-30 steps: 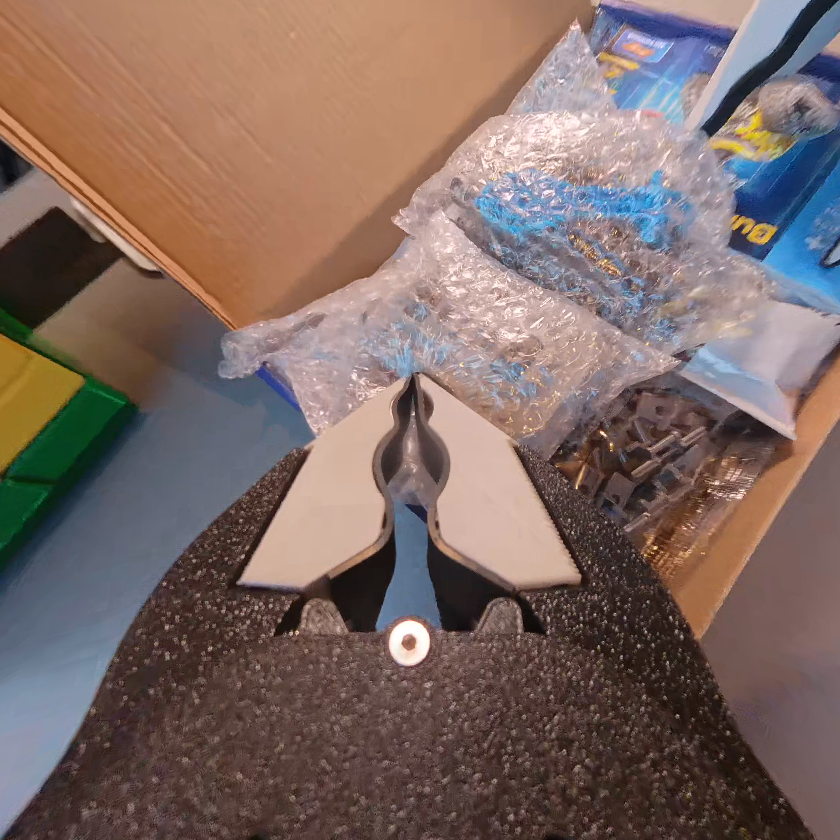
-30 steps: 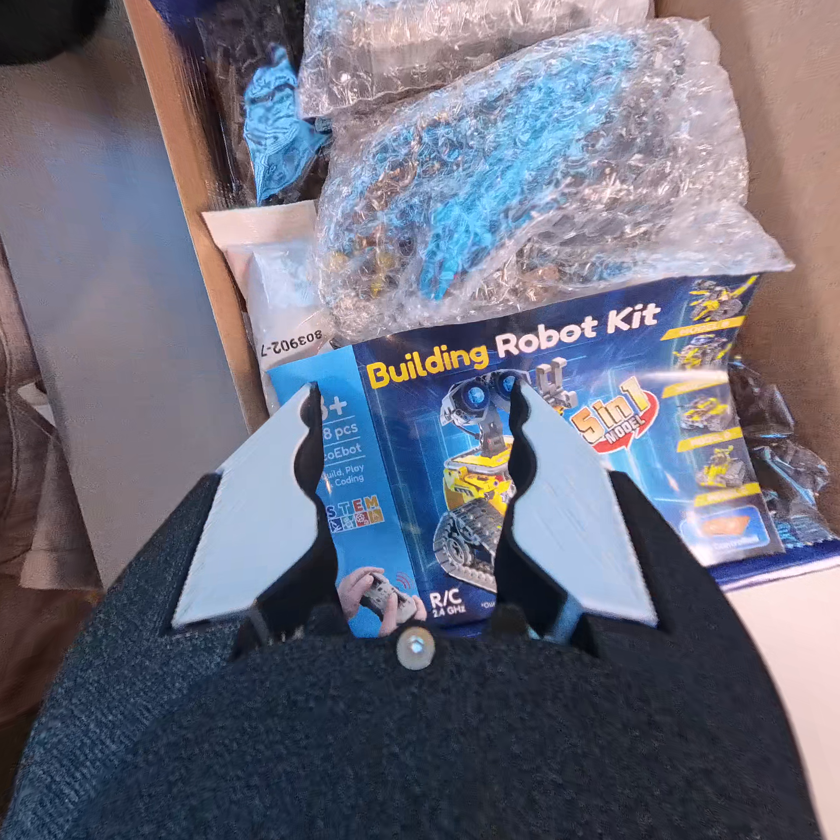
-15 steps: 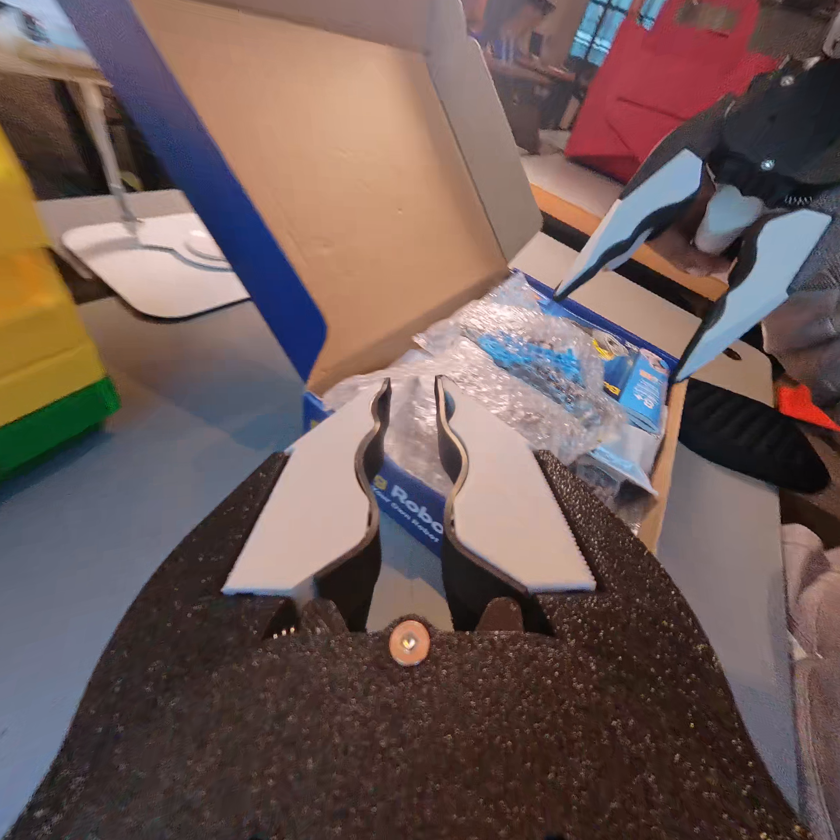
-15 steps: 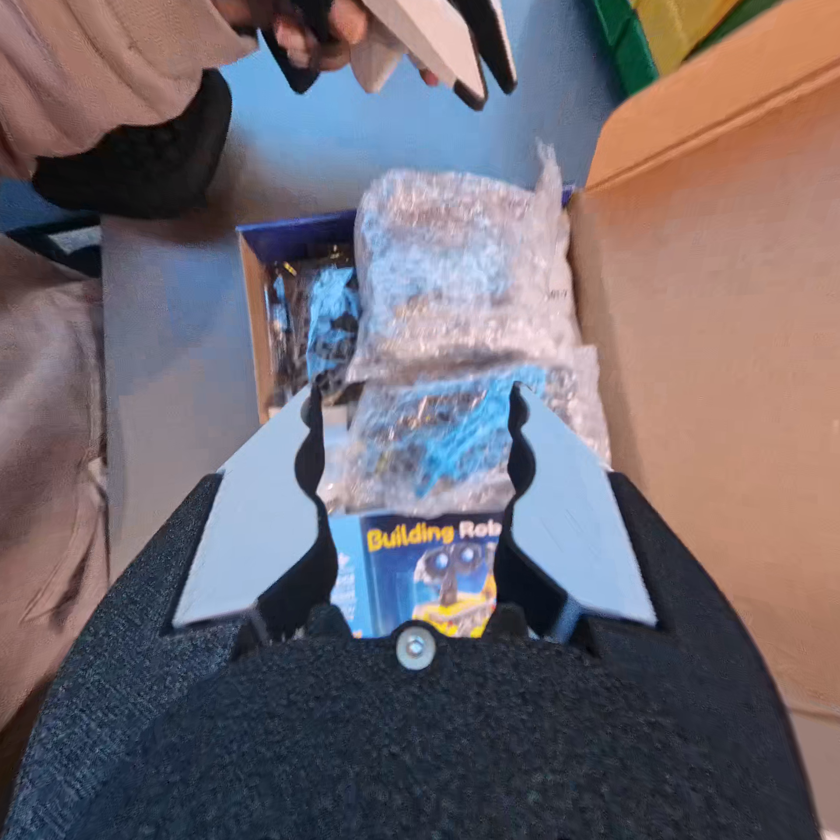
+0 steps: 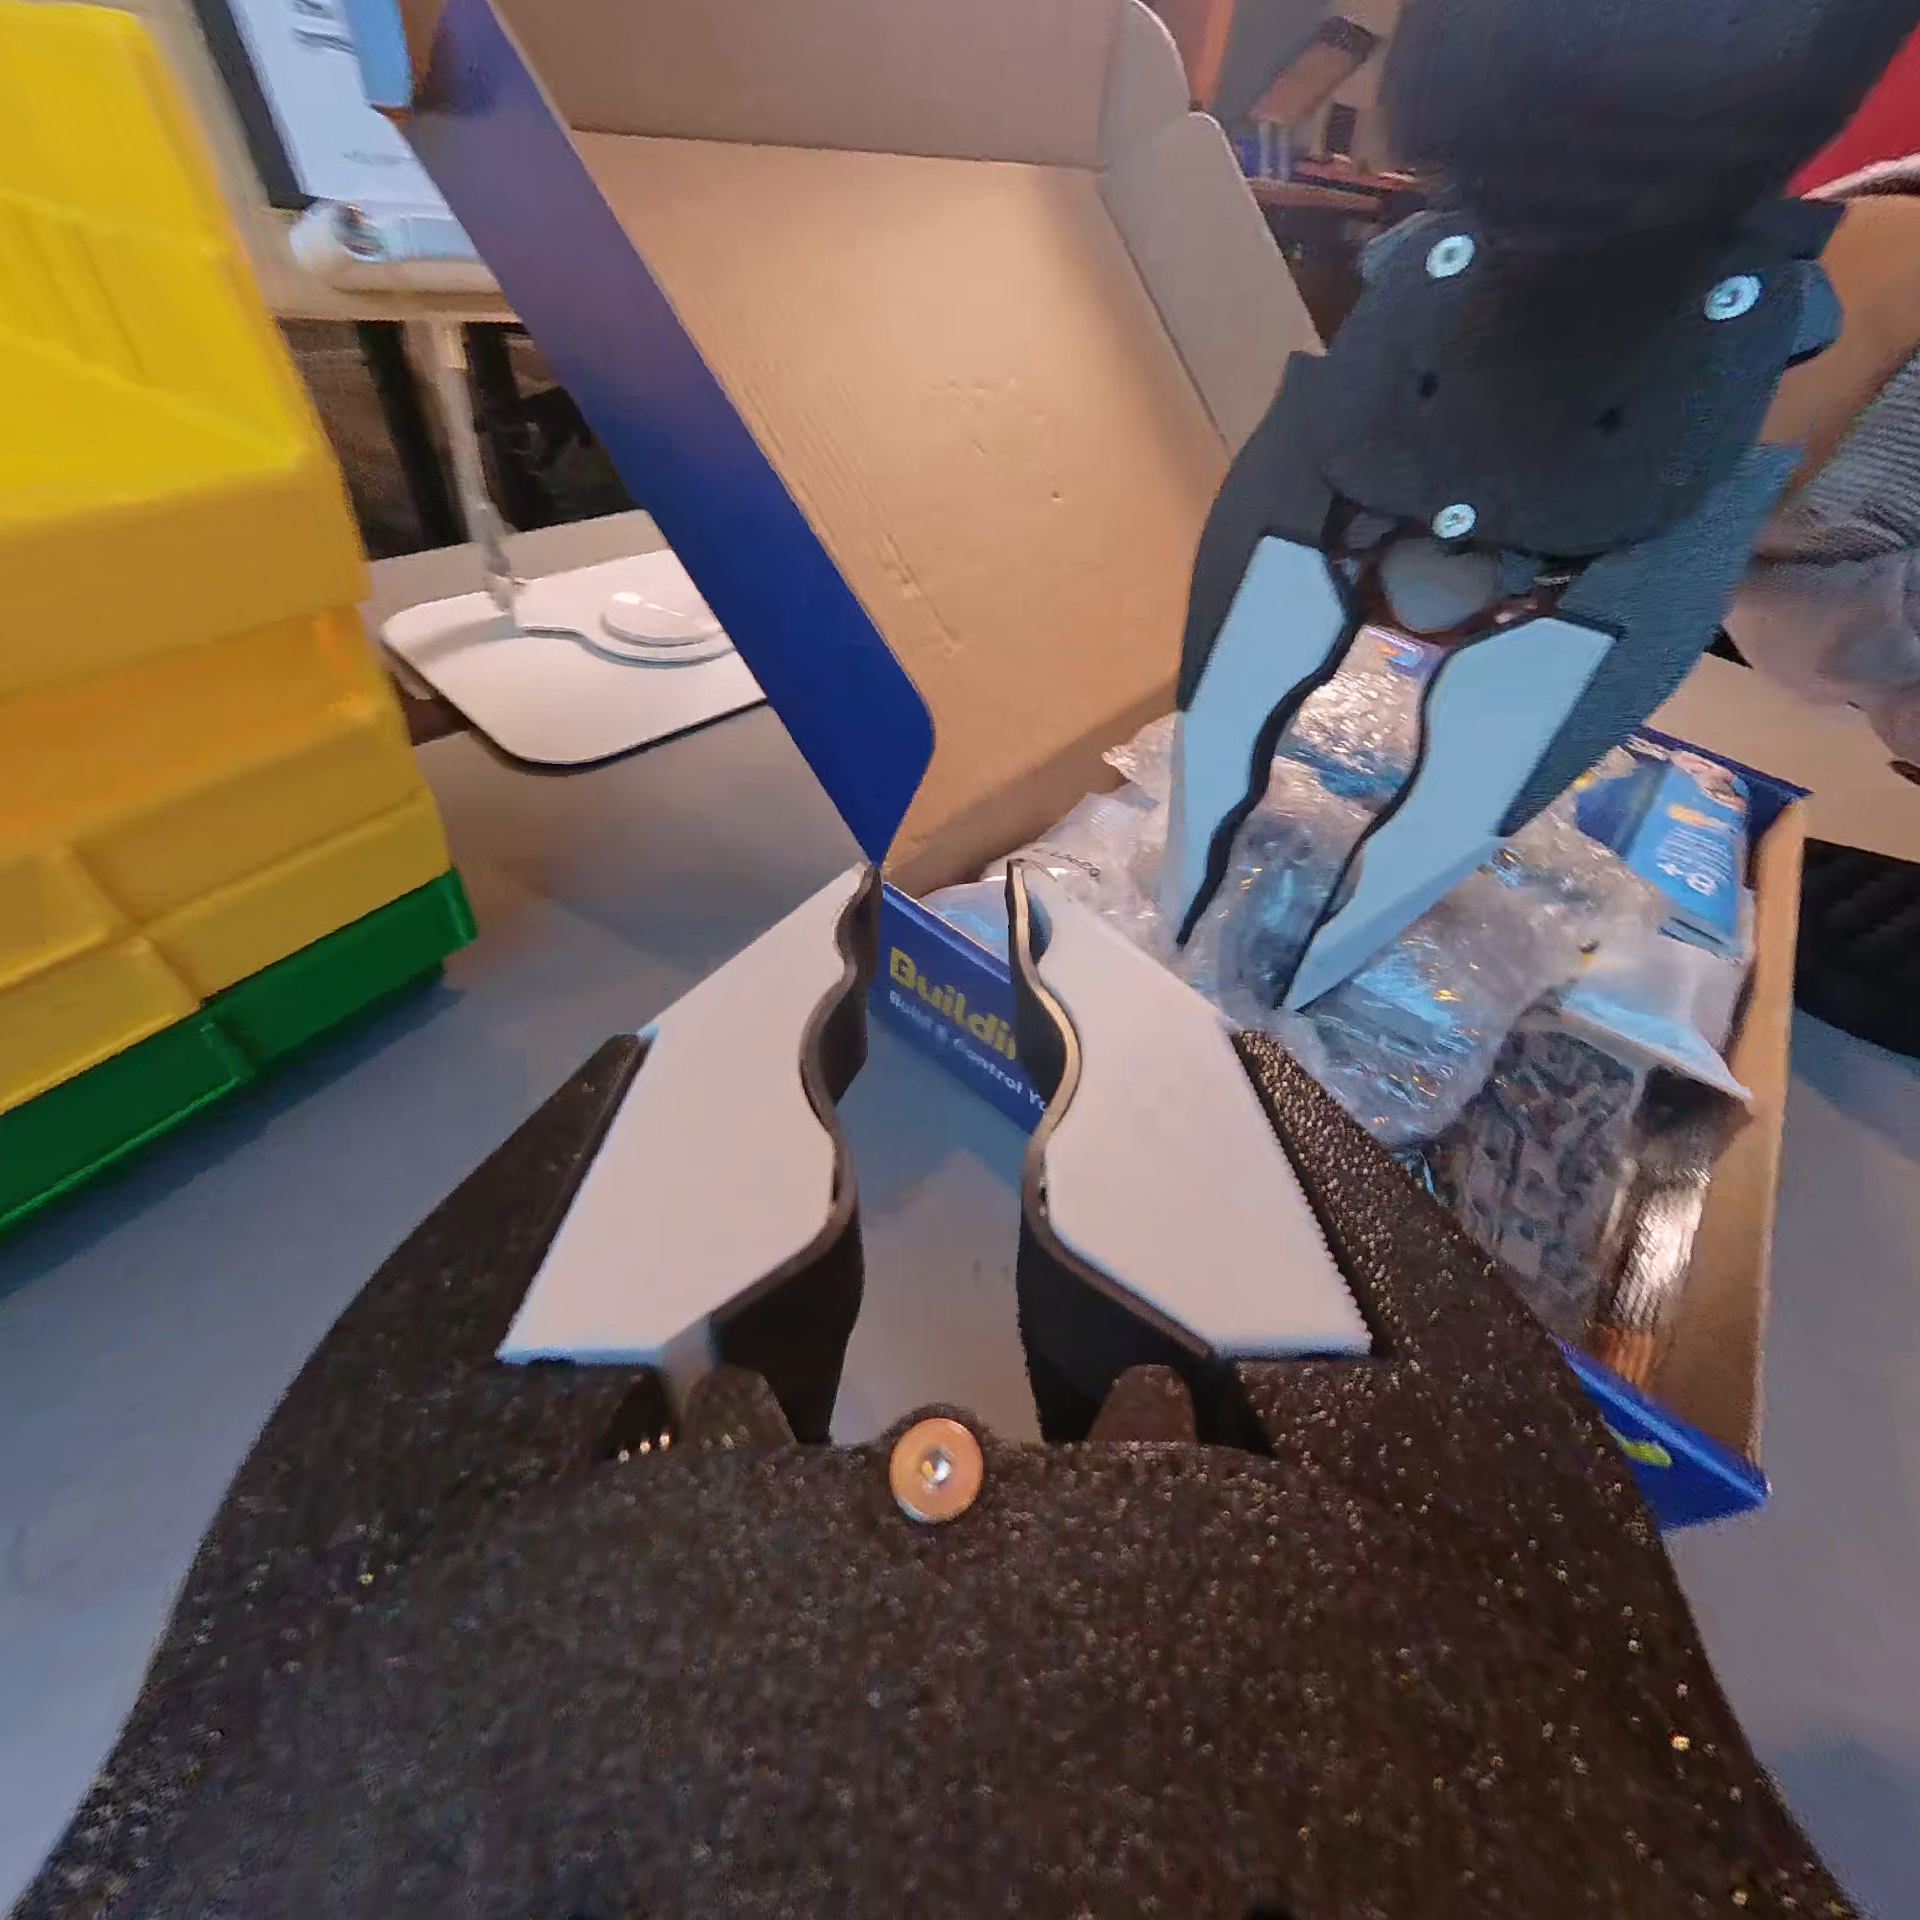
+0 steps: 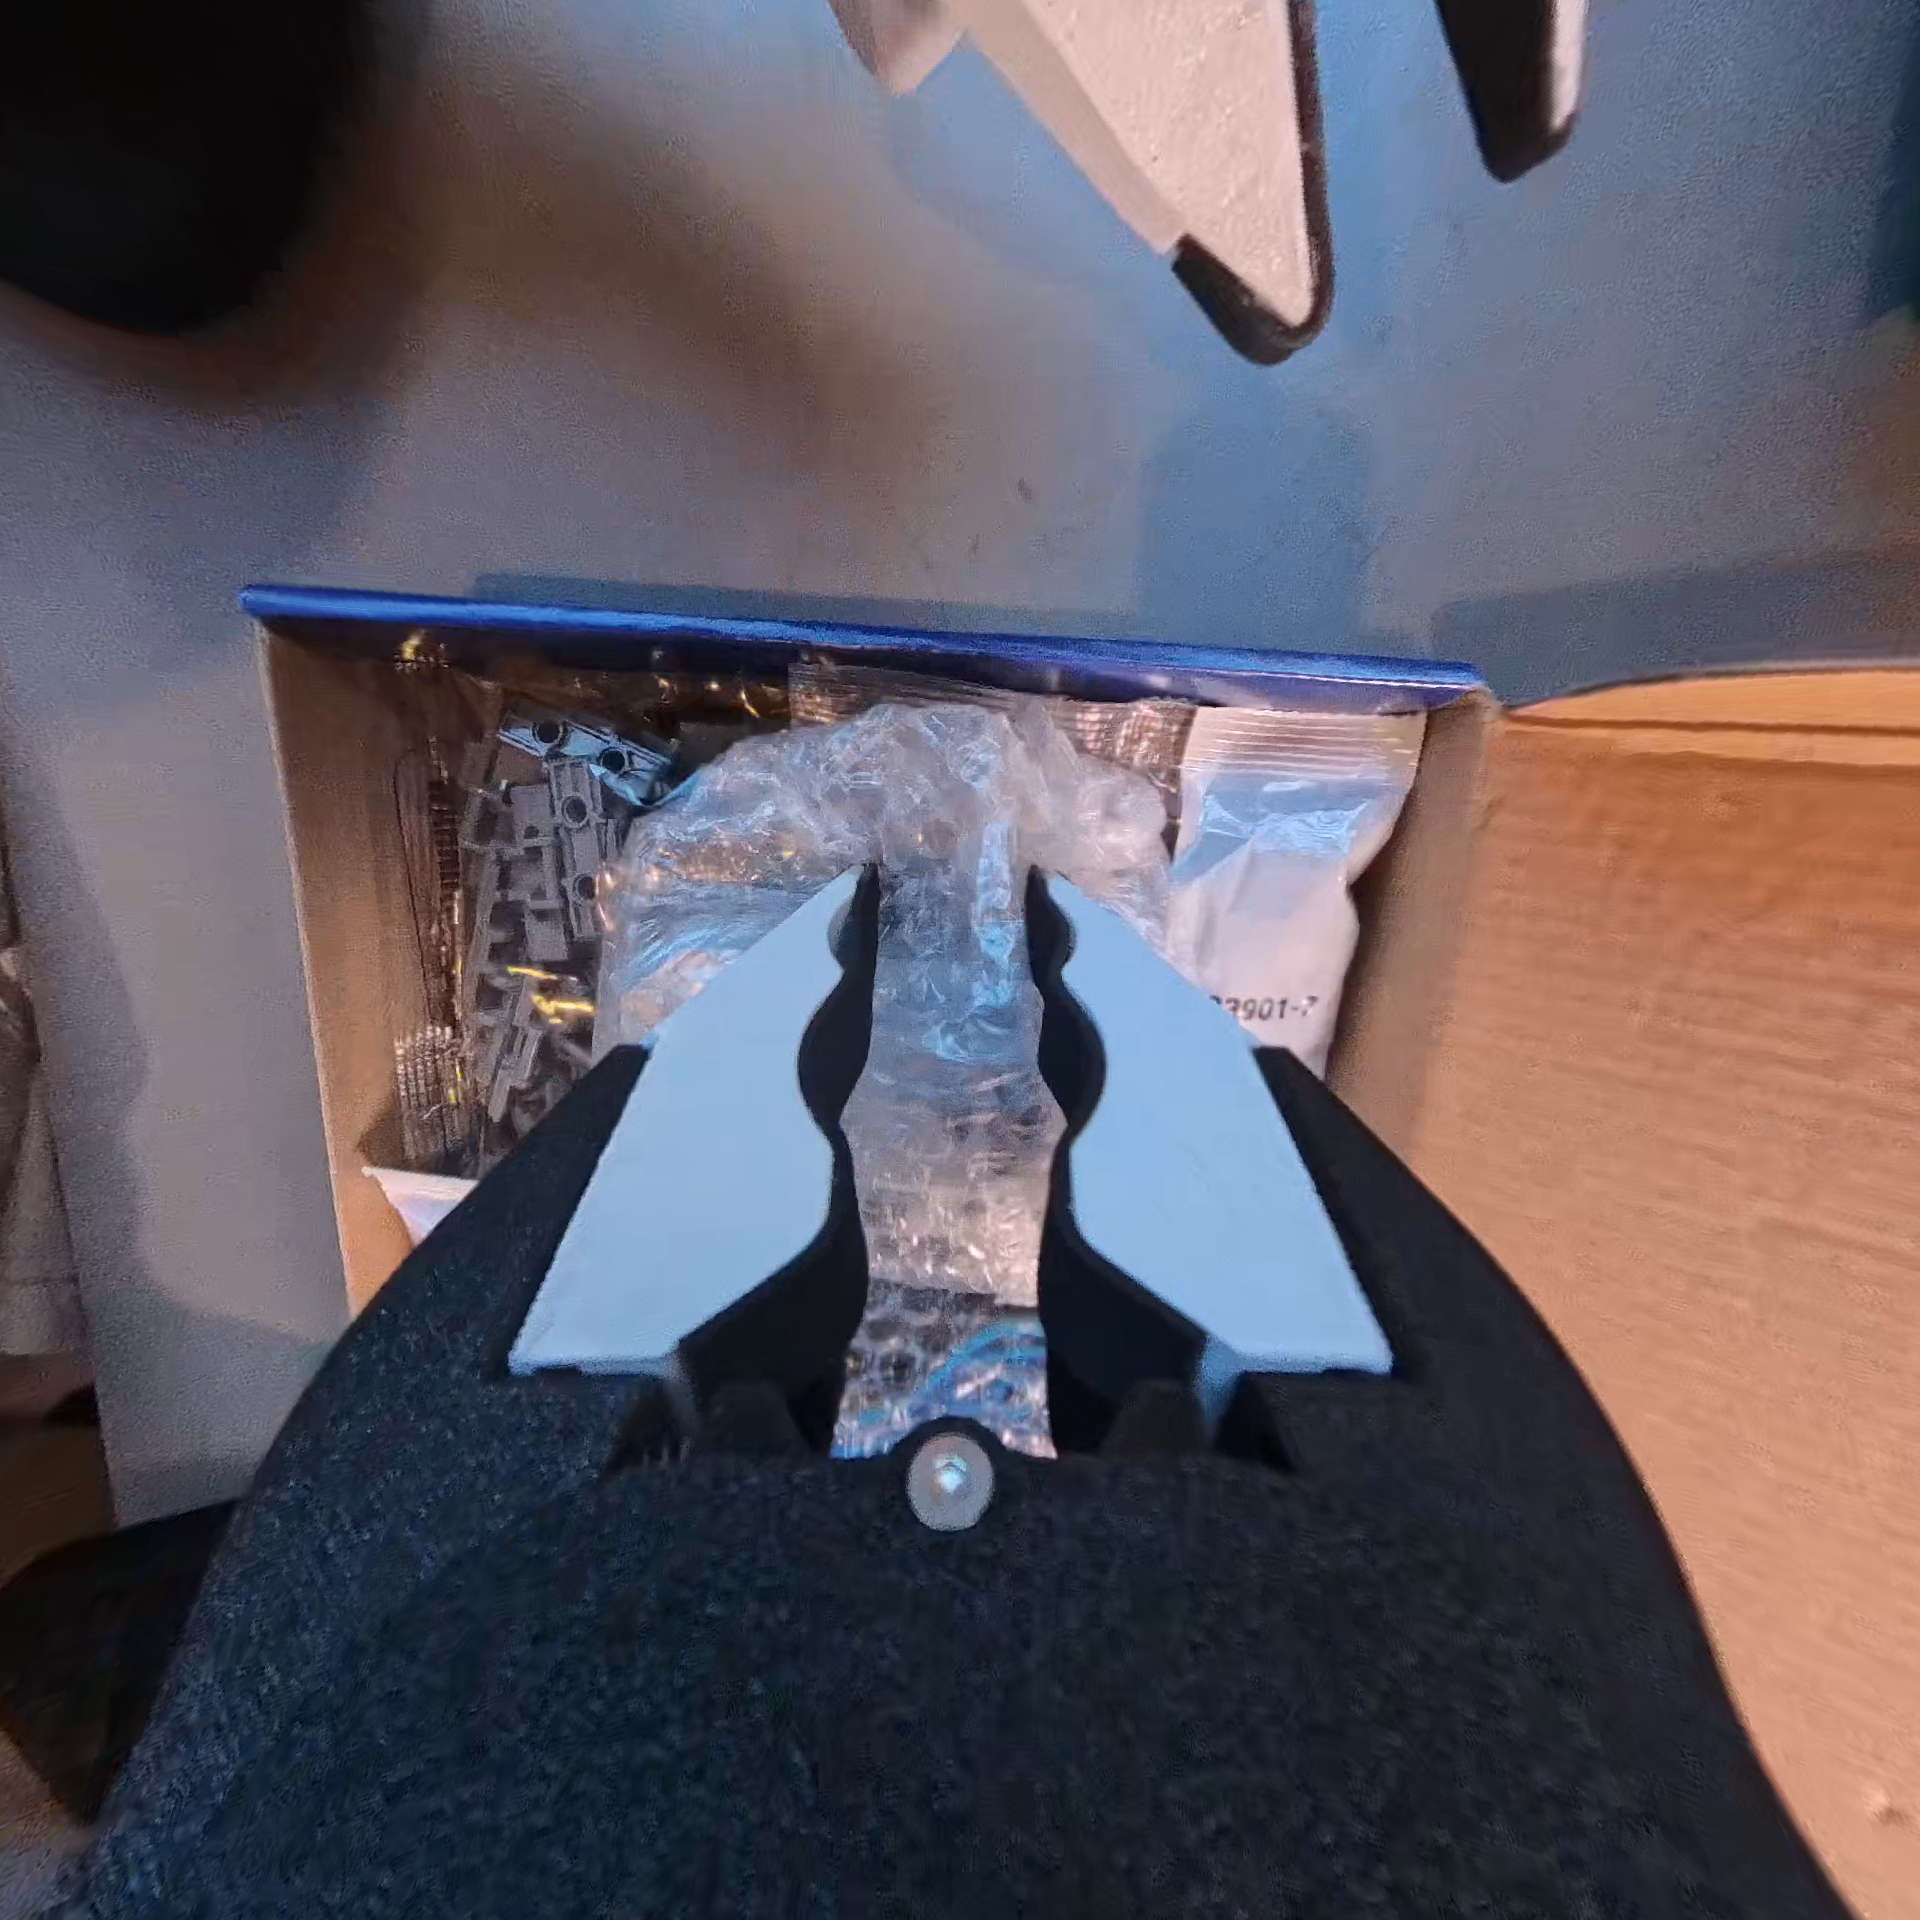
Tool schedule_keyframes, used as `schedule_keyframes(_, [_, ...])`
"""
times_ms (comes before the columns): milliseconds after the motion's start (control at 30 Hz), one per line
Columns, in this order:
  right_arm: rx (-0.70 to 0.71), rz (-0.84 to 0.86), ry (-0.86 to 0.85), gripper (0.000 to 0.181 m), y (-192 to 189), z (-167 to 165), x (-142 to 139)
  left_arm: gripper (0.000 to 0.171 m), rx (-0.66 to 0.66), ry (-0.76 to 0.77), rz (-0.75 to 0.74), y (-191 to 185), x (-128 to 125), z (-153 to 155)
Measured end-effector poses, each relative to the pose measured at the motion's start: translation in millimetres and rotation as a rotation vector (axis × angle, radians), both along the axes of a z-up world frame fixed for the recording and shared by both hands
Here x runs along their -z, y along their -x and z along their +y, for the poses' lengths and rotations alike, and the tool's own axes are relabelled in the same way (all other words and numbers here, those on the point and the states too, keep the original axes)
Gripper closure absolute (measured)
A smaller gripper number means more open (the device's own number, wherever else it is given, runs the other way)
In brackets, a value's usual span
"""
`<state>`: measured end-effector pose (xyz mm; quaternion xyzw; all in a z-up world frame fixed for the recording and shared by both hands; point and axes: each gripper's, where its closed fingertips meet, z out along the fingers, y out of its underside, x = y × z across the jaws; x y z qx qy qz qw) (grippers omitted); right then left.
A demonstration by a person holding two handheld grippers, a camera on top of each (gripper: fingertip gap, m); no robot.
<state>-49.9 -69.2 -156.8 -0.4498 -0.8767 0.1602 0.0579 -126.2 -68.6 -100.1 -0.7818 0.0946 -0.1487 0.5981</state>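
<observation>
Lowering from above the open cardboard box (image 6: 312, 883), the right gripper (image 6: 951, 883) was brought astride a bubble-wrap bundle (image 6: 914, 790) inside it, jaws apart. The left gripper (image 5: 940, 883), now parted and empty, was drawn back outside the box's near corner, over the tabletop (image 5: 260, 1195).

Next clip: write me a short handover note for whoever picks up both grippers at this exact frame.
Left gripper: open, holding nothing, low over the grey table just outside the blue front wall of the open cardboard box.
Right gripper: open, pointing down into the box, fingers astride the top of a bubble-wrap bundle; whether the pads touch it cannot be told.
In the box: a clear bag of grey parts, a white pouch, a blue booklet. Lid flap stands open. Yellow and green bins sit to the left.
Nothing is lifted out; every pack lies inside.
</observation>
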Motion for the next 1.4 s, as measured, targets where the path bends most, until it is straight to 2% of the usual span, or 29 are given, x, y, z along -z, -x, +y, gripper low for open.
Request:
schedule_keyframes(100, [-0.031, -0.071, 0.019, 0.153, -9, -10, 14, 0.152, 0.220, 0.059, -0.009, -43, 9, -10])
schedule_keyframes(200, [-0.045, -0.020, 0.017, 0.150, -6, -10, 12, 0.152, 0.311, 0.131, 0.086, -72, 28, -13])
schedule_keyframes(300, [0.014, 0.145, 0.028, 0.130, 2, -4, 1, 0.156, 0.299, 0.266, 0.314, -81, 63, -10])
schedule_keyframes(333, [0.039, 0.198, 0.049, 0.125, 1, -2, -7, 0.161, 0.289, 0.273, 0.358, -84, 66, -9])
schedule_keyframes(400, [0.088, 0.290, 0.134, 0.122, -8, 0, -30, 0.166, 0.272, 0.322, 0.388, -87, 70, -8])
schedule_keyframes(467, [0.114, 0.329, 0.143, 0.122, -27, 7, -44, 0.168, 0.256, 0.379, 0.394, -87, 72, -8])
schedule_keyframes(633, [0.186, 0.227, 0.076, 0.099, -99, 29, -31, 0.168, 0.255, 0.556, 0.461, -86, 79, -8])
schedule_keyframes(733, [0.279, 0.265, 0.110, 0.096, -117, 43, -27, 0.169, 0.294, 0.613, 0.493, -86, 81, -5])
schedule_keyframes(800, [0.317, 0.275, 0.104, 0.099, -116, 49, -16, 0.169, 0.307, 0.611, 0.526, -88, 81, 2])
schedule_keyframes(900, [0.295, 0.298, -0.004, 0.105, -112, 57, -1, 0.168, 0.345, 0.581, 0.564, -88, 79, 6])
schedule_keyframes(1033, [0.285, 0.308, -0.022, 0.104, -109, 56, 2, 0.161, 0.334, 0.536, 0.463, -85, 60, 5])
schedule_keyframes(1133, [0.294, 0.333, 0.035, 0.099, -111, 54, -7, 0.147, 0.322, 0.477, 0.379, -86, 38, 6])
schedule_keyframes(1200, [0.318, 0.410, 0.057, 0.092, -113, 57, -27, 0.138, 0.320, 0.413, 0.346, -94, 25, 8])
schedule_keyframes(1300, [0.359, 0.443, 0.000, 0.084, -126, 78, -40, 0.117, 0.358, 0.416, 0.342, -110, 29, 7])
schedule_keyframes(1400, [0.365, 0.371, 0.005, 0.071, -138, 90, -26, 0.114, 0.377, 0.432, 0.343, -118, 33, 8])
